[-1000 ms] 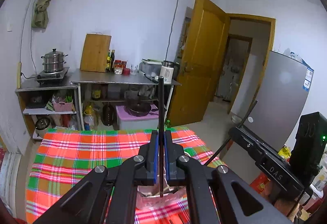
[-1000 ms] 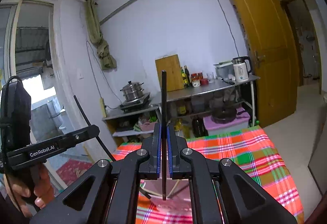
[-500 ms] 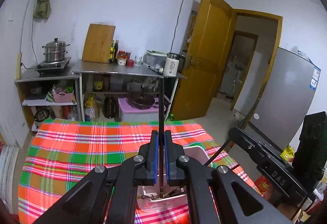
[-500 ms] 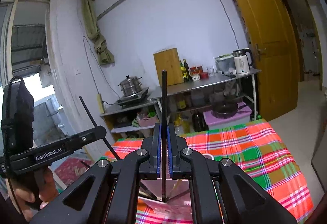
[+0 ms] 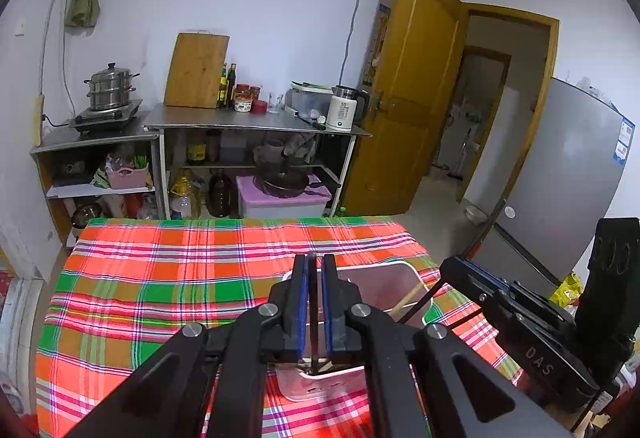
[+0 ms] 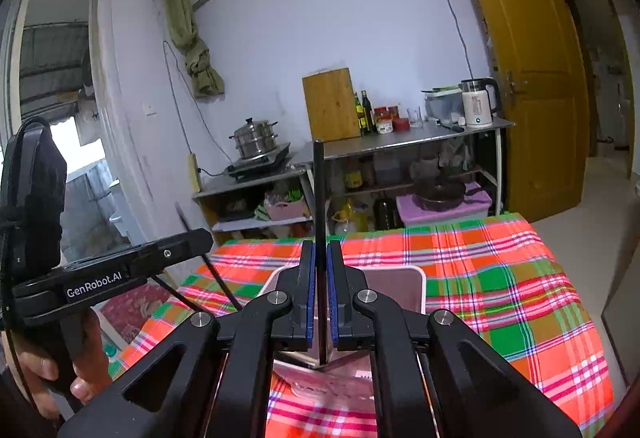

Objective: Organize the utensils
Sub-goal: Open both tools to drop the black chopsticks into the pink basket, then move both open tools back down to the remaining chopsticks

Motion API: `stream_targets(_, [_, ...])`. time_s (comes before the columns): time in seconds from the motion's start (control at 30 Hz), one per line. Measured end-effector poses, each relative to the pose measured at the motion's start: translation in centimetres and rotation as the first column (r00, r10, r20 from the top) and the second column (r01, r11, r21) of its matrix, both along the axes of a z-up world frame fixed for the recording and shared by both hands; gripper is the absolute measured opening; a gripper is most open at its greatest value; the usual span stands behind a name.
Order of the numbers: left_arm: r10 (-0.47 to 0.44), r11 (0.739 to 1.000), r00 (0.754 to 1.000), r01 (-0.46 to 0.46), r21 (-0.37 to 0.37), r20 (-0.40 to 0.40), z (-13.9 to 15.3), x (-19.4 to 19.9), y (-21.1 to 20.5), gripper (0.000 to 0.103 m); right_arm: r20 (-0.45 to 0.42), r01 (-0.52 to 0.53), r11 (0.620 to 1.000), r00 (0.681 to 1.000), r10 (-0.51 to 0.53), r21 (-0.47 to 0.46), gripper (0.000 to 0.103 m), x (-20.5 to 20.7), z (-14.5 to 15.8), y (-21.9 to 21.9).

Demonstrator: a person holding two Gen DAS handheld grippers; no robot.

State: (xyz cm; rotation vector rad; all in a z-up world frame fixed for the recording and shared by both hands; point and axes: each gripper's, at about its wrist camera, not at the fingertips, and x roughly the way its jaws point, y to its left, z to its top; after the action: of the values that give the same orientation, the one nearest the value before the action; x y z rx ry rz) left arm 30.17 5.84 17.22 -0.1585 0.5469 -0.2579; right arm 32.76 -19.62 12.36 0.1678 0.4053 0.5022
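My left gripper (image 5: 313,266) is shut on a thin black chopstick (image 5: 312,322) that stands upright between the blue pads, its lower end inside the white utensil bin (image 5: 384,270). A wooden stick (image 5: 408,300) leans in that bin. My right gripper (image 6: 320,254) is shut on another black chopstick (image 6: 318,190), upright, reaching well above the fingers and down into the same bin (image 6: 400,272). Each gripper shows in the other's view: the right one (image 5: 520,314) to the right of the bin, the left one (image 6: 112,270) to its left.
The bin stands on a table with a red, green and orange plaid cloth (image 5: 180,270). Behind the table are metal shelves (image 5: 256,126) with pots, bottles, a kettle and a cutting board. A yellow door (image 5: 412,98) and a grey fridge (image 5: 568,178) are to the right.
Both grippers have come down toward the bin. The left chopstick has sunk lower between the pads, its top now level with the fingertips. The bin shows larger in both views.
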Motion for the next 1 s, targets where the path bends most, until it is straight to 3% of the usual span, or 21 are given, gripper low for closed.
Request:
stream_targets(0.23, [0.019, 1.000, 0.998, -0.019, -0.006, 0.051, 1.1, -1.7, 0.6, 0.011, 0.014, -0.002, 1.000, 1.000, 0.002, 0.005, 0.014, -0.8, 0.4, -0.7])
stream_targets(0.63, [0.024, 1.000, 0.993, -0.023, -0.012, 0.119, 2.2, -8.1, 0.9, 0.011, 0.072, 0.010, 0.999, 0.997, -0.012, 0.031, 0.014, -5.6, 1.8, -3.9])
stream_targets(0.8, [-0.009, 1.000, 0.996, 0.009, -0.004, 0.089, -0.1, -10.8, -0.1, 0.011, 0.067, 0.019, 1.000, 0.998, -0.019, -0.001, 0.014, -7.8, 0.4, -4.8])
stream_targets(1.0, [-0.042, 0.999, 0.999, 0.042, -0.008, 0.026, -3.8, -13.1, -1.3, 0.011, -0.012, 0.007, 1.000, 1.000, -0.007, -0.028, 0.014, -9.4, -2.6, -5.8])
